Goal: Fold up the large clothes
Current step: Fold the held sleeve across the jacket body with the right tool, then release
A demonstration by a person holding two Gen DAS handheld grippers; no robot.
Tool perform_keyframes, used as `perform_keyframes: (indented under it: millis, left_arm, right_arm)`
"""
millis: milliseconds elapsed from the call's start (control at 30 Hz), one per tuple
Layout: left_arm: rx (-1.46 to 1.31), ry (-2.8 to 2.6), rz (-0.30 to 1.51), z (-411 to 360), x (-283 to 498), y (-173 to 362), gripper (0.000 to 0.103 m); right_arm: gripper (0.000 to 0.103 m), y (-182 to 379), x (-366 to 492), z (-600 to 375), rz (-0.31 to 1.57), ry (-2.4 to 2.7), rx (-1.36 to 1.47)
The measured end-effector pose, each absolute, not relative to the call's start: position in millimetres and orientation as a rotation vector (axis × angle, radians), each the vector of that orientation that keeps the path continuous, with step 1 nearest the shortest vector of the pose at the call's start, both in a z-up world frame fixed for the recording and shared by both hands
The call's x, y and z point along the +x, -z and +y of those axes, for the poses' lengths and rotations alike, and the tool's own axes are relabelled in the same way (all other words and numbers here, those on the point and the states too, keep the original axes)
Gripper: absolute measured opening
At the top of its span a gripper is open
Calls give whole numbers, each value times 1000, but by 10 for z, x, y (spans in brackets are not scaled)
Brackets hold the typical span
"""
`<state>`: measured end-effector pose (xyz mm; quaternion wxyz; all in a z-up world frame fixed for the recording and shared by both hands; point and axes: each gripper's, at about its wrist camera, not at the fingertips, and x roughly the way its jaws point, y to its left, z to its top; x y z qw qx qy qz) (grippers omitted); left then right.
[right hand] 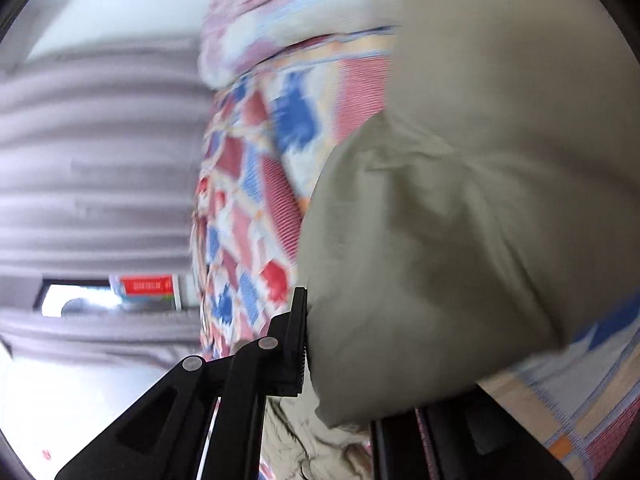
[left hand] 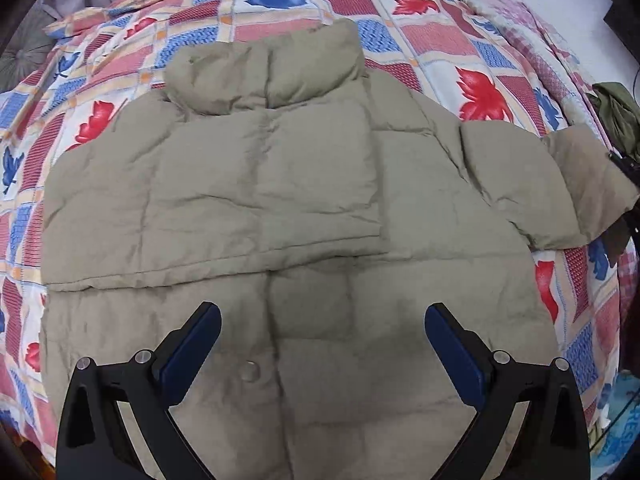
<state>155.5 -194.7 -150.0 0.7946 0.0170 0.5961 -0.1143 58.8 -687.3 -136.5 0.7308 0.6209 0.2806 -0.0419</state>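
Observation:
A beige puffer jacket (left hand: 280, 184) lies flat on the patterned bed cover (left hand: 420, 32), collar at the far side. One sleeve is folded across its chest; the other sleeve (left hand: 560, 184) stretches out to the right. My left gripper (left hand: 322, 312) hovers open above the jacket's lower front, with nothing between its blue pads. At the right edge my right gripper (left hand: 626, 166) holds that sleeve's end. In the blurred right wrist view, my right gripper (right hand: 340, 360) is shut on the sleeve (right hand: 440, 240), which bulges out of it and hides one finger.
A pale pink quilt (left hand: 520, 20) lies bunched along the bed's far right side, with a dark green cloth (left hand: 616, 108) beside it. A grey cushion (left hand: 24, 56) sits at the far left. Grey curtains (right hand: 100, 140) hang beyond the bed.

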Motion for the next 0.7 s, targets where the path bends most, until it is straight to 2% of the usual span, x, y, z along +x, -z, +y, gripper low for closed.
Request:
perform_keyframes:
  millis: [167,367,500,700]
  left_arm:
    - [16,176,1252,-1421,1647,1445,102]
    - [3,89,1209,-719,1748,1474,102]
    - [-29,41,1198,-260,1788,1495,102]
    - [-10,23,1194,79,1820,1595,102]
  right_arm:
    - [9,893,1025,-6170,646,-63,1212]
    - [9,556,1545,-4685,789,-194,795]
    - [9,753,1789,-3717,923,-228,616]
    - [9,1399,1780,-3046,1080,-175,569]
